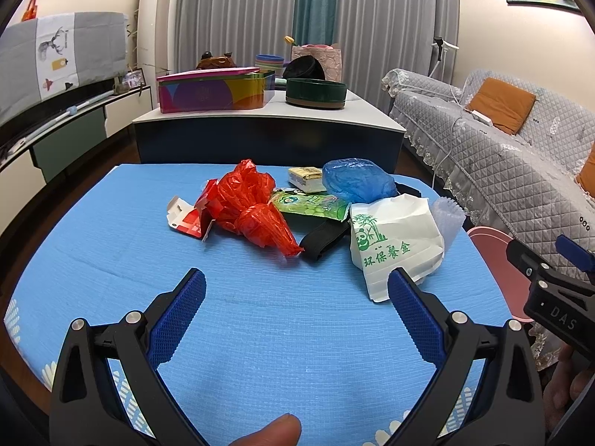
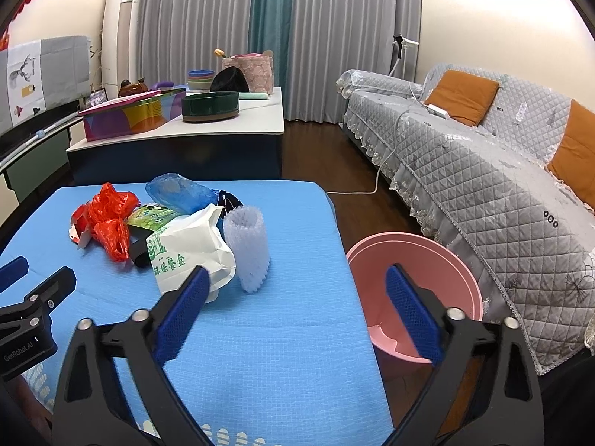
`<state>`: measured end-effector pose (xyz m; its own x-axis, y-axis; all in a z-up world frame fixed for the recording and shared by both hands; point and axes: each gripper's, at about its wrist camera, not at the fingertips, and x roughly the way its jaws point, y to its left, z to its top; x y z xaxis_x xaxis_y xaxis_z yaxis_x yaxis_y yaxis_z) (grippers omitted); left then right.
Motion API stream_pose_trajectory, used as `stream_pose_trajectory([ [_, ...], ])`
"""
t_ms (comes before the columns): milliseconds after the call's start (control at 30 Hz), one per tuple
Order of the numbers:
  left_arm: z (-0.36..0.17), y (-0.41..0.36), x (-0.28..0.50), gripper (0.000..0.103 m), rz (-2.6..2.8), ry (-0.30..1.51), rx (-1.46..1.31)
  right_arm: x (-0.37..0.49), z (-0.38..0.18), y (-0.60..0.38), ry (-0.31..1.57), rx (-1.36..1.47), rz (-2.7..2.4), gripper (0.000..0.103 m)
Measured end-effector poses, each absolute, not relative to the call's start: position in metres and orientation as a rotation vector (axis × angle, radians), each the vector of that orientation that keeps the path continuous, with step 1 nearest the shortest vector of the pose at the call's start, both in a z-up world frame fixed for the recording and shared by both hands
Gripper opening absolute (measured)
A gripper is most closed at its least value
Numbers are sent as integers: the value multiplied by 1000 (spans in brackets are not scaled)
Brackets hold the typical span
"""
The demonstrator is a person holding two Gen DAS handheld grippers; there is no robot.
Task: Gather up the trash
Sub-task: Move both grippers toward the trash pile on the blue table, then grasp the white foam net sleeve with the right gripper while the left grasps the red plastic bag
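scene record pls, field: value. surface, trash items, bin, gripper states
surface: blue textured mat
trash: crumpled red plastic bag, white paper bag with green panda print, blue plastic cover, white foam mesh sleeve, green snack wrapper
bin: pink plastic basin, on floor beside mat
left gripper: open, holding nothing
right gripper: open, holding nothing

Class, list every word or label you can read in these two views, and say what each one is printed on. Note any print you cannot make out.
"环保餐盒" in green, on the white paper bag.
"DAS" on the right tongs, in the left view.
"GenRobot.AI" on the left tongs, in the right view.
Green snack packet: print too small to read.
Red and white card: no legible text.
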<state>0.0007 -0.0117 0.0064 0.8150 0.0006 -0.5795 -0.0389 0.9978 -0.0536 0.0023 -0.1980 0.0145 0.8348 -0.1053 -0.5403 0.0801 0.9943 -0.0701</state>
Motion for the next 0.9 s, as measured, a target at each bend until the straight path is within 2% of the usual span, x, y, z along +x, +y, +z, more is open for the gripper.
stream_pose_trajectory([
  [333,3,1,7,95,43,609,-89,18,12,-201,583,22,-32,62],
  [433,4,3,12,90,54,580,-90,30,9,-200,595,38,-12,55],
  [633,-4,6,31,77,74,615,-101,56,-1,-202,620,83,4,53],
  [900,-21,12,63,68,97,676,-129,80,-14,-189,654,84,57,53],
])
